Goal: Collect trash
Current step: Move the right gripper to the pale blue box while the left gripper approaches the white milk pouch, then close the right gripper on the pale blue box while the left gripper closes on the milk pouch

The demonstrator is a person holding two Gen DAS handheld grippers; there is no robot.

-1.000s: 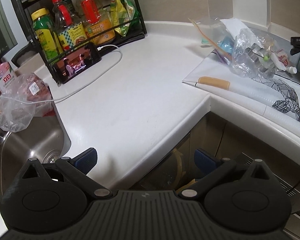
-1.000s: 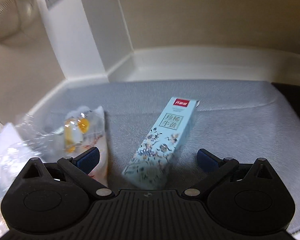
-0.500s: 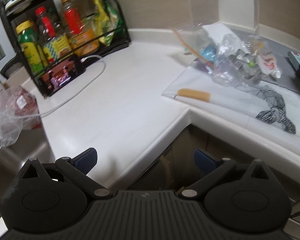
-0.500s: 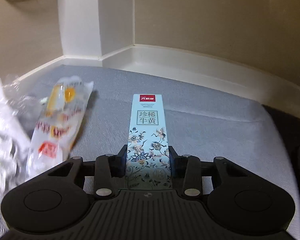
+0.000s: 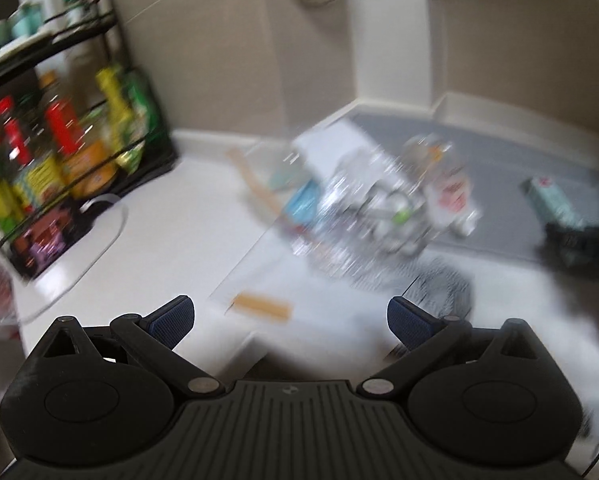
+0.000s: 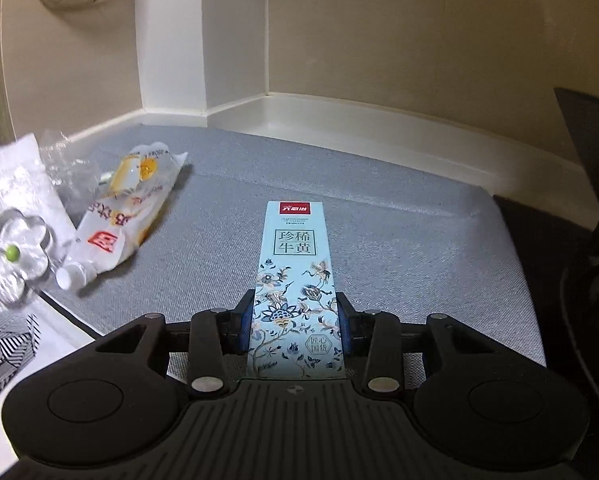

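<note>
The light blue box has big black words 珍稀牛黄 in a frame. Above them is a red tag with white letters too small to read. Near the bottom sits a small stamp, 匠心国货. The white pouch has red print, seen upside down and unclear.

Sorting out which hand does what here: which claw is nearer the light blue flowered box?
Right. The right claw is shut on the light blue flowered box; the left claw is open, well short of it over the white counter.

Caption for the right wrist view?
Right tool clamps a pale blue floral box over the grey mat.
</note>
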